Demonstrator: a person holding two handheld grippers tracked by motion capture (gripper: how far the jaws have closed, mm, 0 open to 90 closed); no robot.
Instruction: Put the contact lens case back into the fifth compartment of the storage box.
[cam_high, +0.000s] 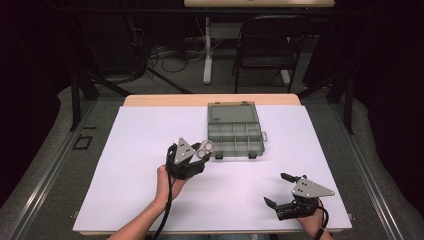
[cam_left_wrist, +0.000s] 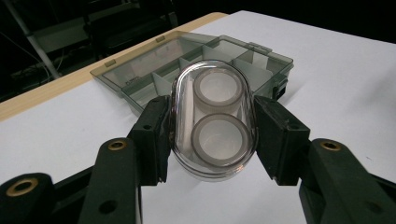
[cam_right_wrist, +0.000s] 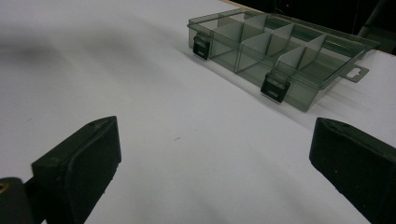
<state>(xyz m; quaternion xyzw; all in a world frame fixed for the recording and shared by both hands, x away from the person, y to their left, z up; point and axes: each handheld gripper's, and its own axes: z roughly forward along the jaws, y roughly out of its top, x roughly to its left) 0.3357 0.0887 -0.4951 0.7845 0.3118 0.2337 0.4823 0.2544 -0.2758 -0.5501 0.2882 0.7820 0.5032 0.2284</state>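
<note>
Clear oval capsule pinched in left gripper at organizer box's seven o'clock, compartments apparently unfilled; right gripper gaping, empty.

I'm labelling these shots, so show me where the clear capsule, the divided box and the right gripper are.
clear capsule (cam_left_wrist: 214, 122): left gripper view, on its clear front face.
divided box (cam_high: 235, 138): high view, on a divider in its tray.
right gripper (cam_high: 278, 189): high view, midway between its open fingertips.
</note>
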